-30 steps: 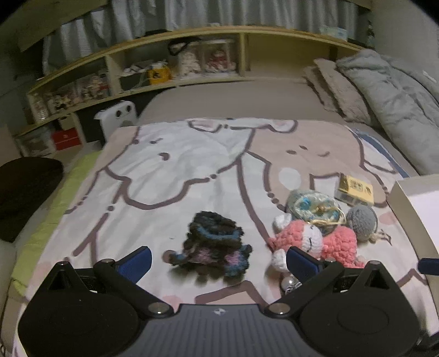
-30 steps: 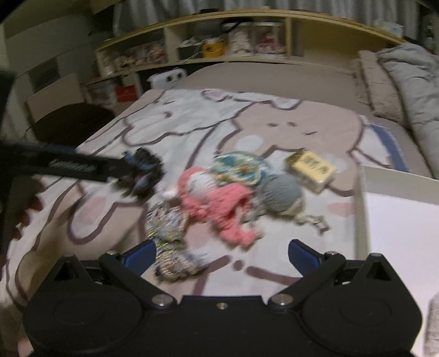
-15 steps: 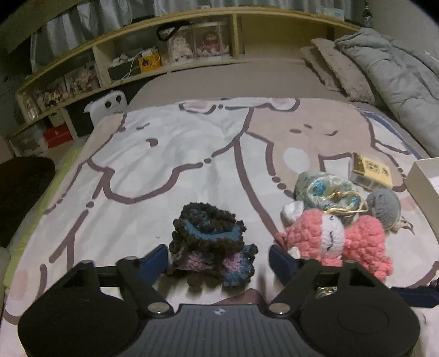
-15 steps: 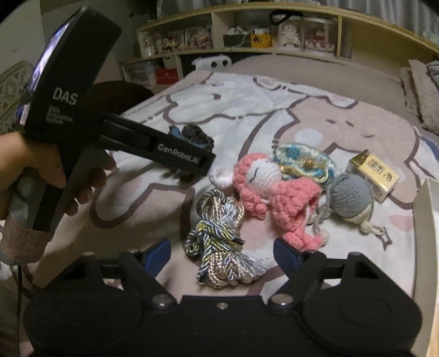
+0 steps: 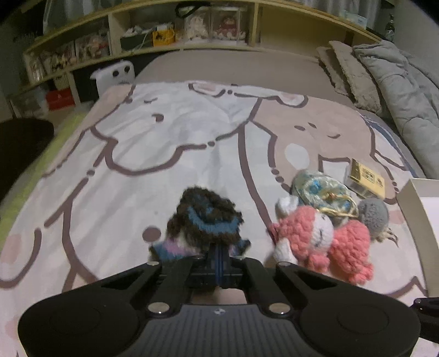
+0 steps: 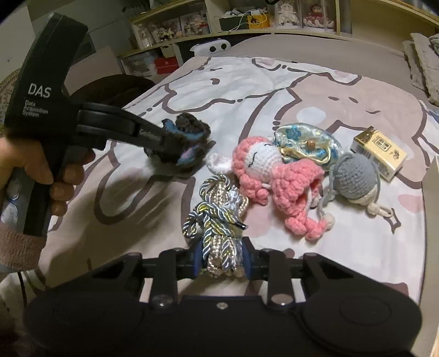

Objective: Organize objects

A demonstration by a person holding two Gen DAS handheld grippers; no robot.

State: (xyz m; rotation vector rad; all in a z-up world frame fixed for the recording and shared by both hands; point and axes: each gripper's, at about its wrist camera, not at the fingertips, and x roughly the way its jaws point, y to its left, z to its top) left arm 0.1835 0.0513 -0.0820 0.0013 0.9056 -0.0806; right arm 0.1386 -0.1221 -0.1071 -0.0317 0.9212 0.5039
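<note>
Dim, grainy, fisheye-warped edges, soft shadows

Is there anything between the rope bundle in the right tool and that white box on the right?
Yes. The pink crochet doll and grey crochet ball lie on the blanket between the rope bundle, gripped by the right tool, and the white box. Lifting over them looks feasible.

You are working in a bedroom of a home. The surface in front of you is a bed covered by a blanket printed with big cartoon animals. At 2 o'clock lie pillows and a grey quilted duvet. At 12 o'clock a long wooden shelf runs behind the bed, full of small figures and boxes. Curtains hang above it at 11 o'clock.
</note>
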